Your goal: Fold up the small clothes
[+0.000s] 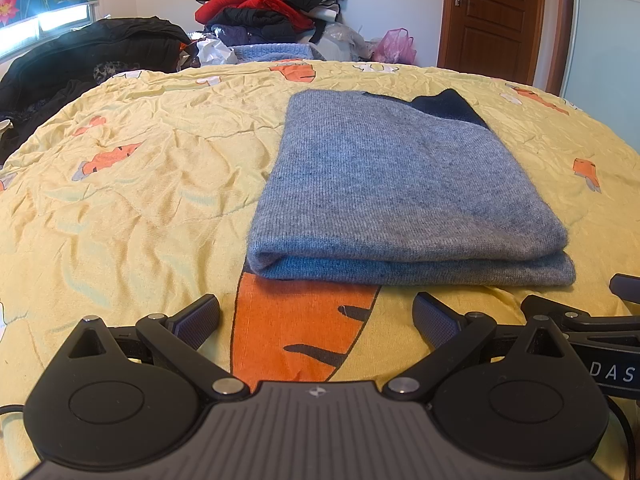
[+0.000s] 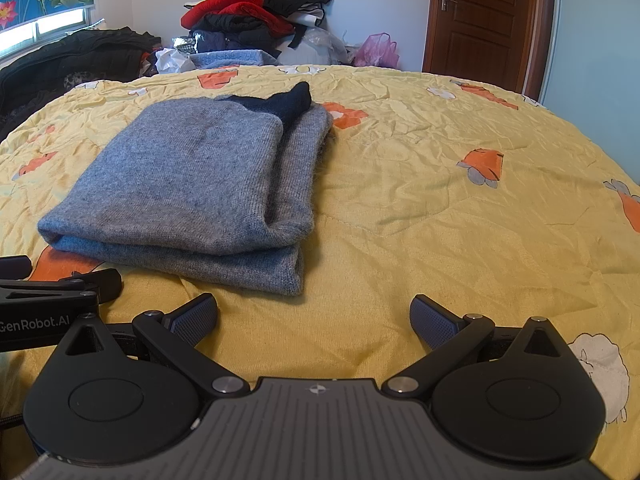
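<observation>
Left tool (image 1: 316, 320): jaws spread wide, nothing held, low over the bed, just short of the near edge of the garment. Right tool (image 2: 314, 320): likewise spread wide and empty, over bare quilt to the right of the garment's near corner. The two tools sit side by side, each visible at the margin of the other's view. Grey knit sweater (image 1: 400, 184) lies on the yellow carrot-print quilt (image 1: 140, 184), folded into a compact rectangle of stacked layers, edges fairly square; a dark navy part (image 2: 290, 102) protrudes at its far end. Neither tool touches it. Judgement: this item appears folded, with at most a tidy of the far end outstanding. Beyond the bed, a heap of clothes (image 1: 272, 4) stands against the wall, apparently unfolded, so further items likely remain.
</observation>
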{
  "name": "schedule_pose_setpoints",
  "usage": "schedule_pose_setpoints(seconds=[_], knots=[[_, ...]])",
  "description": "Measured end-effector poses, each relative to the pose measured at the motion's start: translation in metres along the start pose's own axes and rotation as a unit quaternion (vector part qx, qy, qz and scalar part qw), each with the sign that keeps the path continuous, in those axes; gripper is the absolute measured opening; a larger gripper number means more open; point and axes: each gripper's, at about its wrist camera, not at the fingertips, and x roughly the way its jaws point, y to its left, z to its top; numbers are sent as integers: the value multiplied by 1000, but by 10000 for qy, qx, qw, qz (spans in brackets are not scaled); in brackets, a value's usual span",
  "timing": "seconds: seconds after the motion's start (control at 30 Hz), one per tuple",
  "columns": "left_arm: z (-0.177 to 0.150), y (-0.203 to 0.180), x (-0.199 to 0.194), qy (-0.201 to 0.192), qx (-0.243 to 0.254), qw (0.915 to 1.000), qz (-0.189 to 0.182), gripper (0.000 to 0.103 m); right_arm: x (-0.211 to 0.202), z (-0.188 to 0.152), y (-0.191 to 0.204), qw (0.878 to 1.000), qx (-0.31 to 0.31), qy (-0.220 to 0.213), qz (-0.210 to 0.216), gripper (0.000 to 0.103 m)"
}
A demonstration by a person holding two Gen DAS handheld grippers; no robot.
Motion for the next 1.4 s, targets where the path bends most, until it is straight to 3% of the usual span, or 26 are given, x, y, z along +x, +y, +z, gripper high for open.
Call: schedule_pose_setpoints(seconds=[0.67, 0.9, 1.4], knots=[[4, 1, -2, 155, -13, 9999, 46, 103, -1, 0, 0, 10000, -14, 10, -18, 103], [8, -1, -12, 242, -50, 9996, 144, 103, -4, 10, -3, 9995, -36, 316, 65, 102], [17, 7, -30, 285, -239, 9992, 175, 103, -24, 17, 3, 9995, -18, 276, 151, 102]])
